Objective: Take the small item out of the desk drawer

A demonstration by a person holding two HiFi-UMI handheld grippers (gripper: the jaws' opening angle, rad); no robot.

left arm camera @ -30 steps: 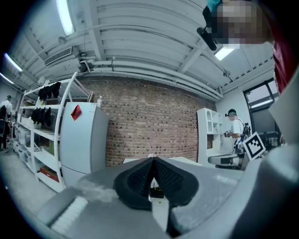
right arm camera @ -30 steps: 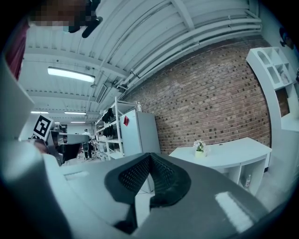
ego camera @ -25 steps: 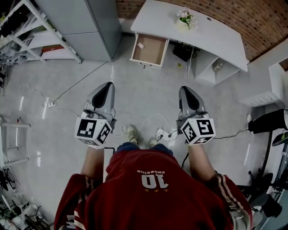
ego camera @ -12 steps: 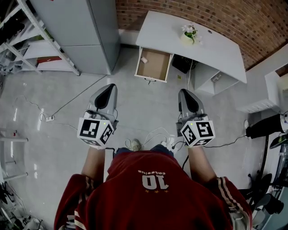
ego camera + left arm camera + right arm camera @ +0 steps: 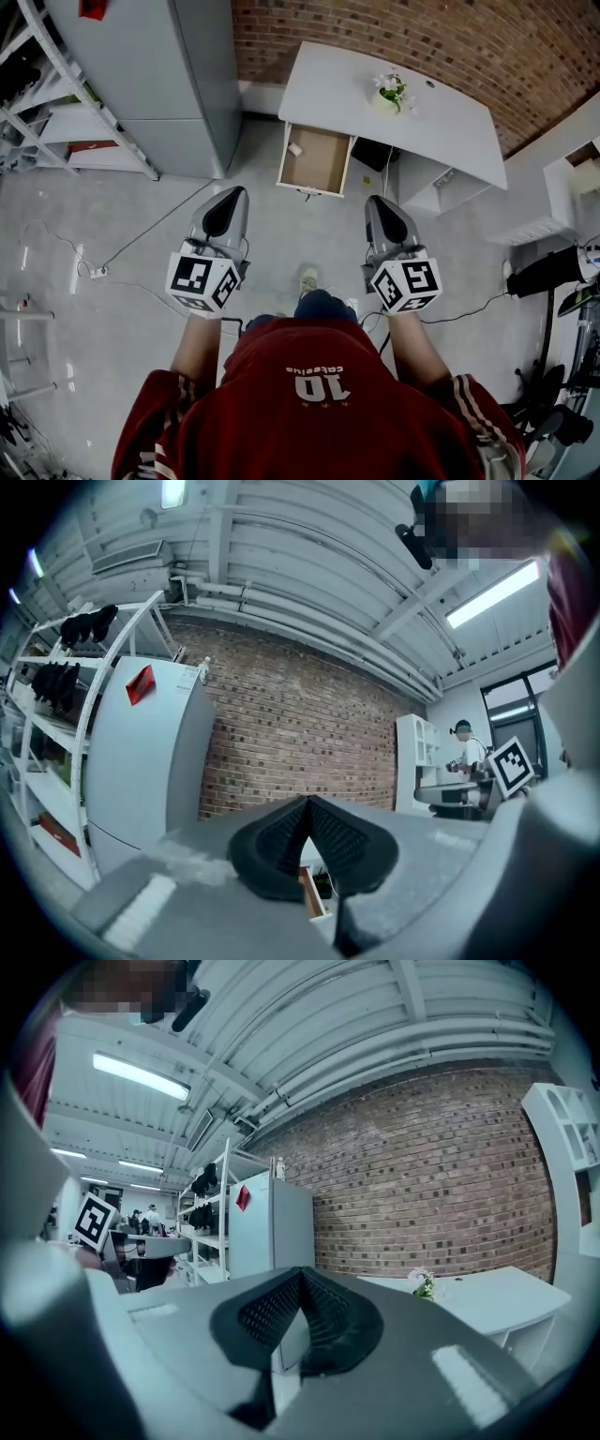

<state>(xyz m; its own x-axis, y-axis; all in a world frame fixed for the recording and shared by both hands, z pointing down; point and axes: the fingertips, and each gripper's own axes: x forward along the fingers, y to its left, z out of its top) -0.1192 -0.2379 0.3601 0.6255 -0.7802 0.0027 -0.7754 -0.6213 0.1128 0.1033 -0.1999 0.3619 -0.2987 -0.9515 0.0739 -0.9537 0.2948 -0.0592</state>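
Observation:
The white desk (image 5: 337, 80) stands against the brick wall, and its wooden drawer (image 5: 317, 161) is pulled out toward me. A small white item (image 5: 294, 149) lies in the drawer's far left corner. My left gripper (image 5: 228, 199) and right gripper (image 5: 380, 208) hang side by side above the floor, well short of the drawer. Both are shut with nothing between the pads, as the left gripper (image 5: 307, 803) and the right gripper (image 5: 300, 1276) show in their own views. A sliver of the drawer (image 5: 310, 896) shows below the left gripper's jaws.
A grey cabinet (image 5: 178, 70) stands left of the desk, with white shelving (image 5: 56, 112) beside it. A flower pot (image 5: 385, 93) sits on the desk. Low white shelf units (image 5: 436, 183) stand under the desk's right end. Cables (image 5: 112, 253) and a power strip (image 5: 94, 272) lie on the floor.
I have walked forward: the desk and open drawer sit nearer and more centred. Both grippers kept their pose, shut and held side by side.

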